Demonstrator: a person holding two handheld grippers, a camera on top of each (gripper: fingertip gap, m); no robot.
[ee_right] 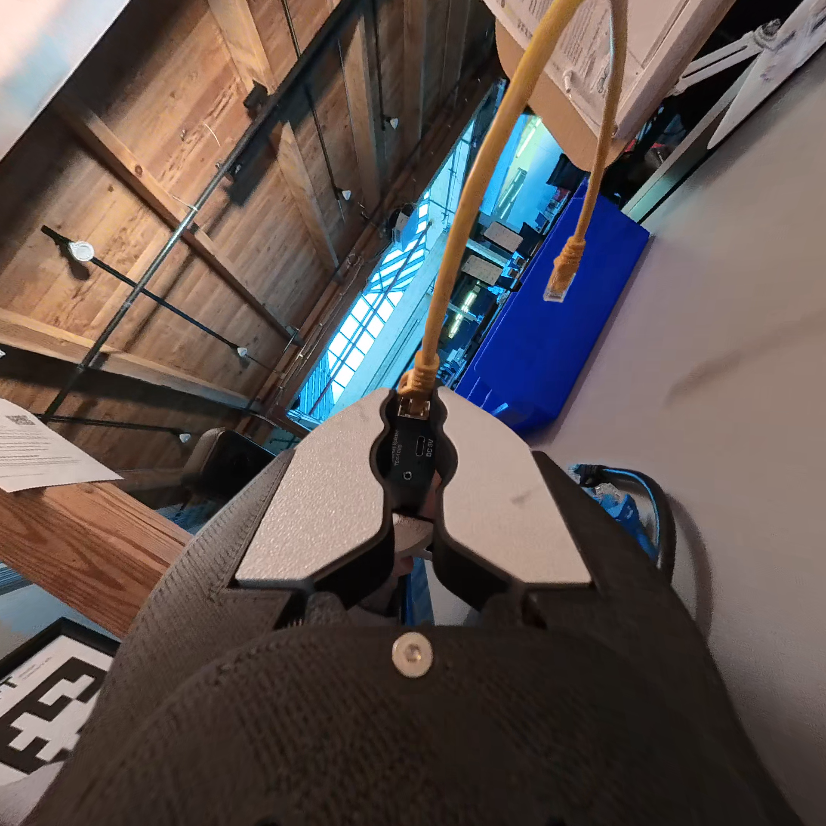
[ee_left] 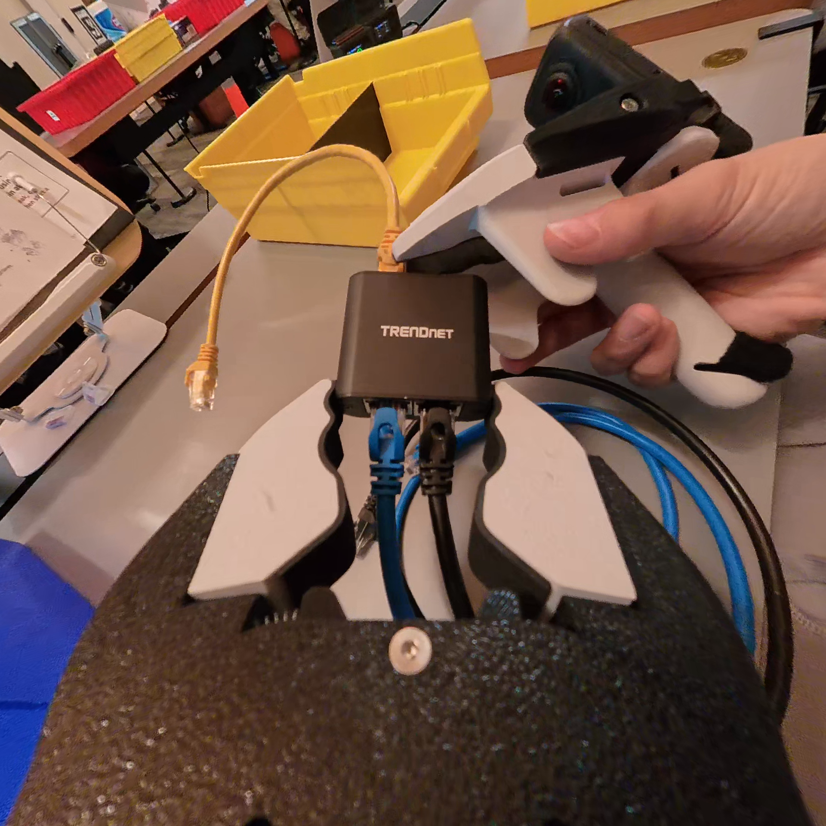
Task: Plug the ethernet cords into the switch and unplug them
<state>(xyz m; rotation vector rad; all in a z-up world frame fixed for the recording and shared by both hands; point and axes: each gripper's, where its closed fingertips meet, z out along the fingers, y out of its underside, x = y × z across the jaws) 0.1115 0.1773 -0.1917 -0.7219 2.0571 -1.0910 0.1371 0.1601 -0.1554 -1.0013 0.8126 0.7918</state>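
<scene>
The black switch [ee_left: 413,335] is held above the grey table [ee_left: 134,447]. My left gripper [ee_left: 413,393] is shut on its near end, one finger on each side. A blue cord's plug [ee_left: 385,442] and a black cord's plug [ee_left: 438,447] sit in the near ports. A yellow cord [ee_left: 313,170] is plugged into the far face; it arches up, and its free plug [ee_left: 201,375] hangs at left. My right gripper [ee_right: 415,398] is shut on the switch's far end [ee_right: 411,456], beside the yellow plug [ee_right: 418,380]. It shows in the left wrist view [ee_left: 404,261], held by a hand.
A yellow bin [ee_left: 348,147] stands behind the switch. A blue bin [ee_left: 27,648] is at near left. The blue cable coil [ee_left: 697,514] and a black cable [ee_left: 715,451] lie on the table at right. A white stand [ee_left: 67,371] carrying a board is at left. The gap from one gripper's tips to the other's is roughly 5 cm.
</scene>
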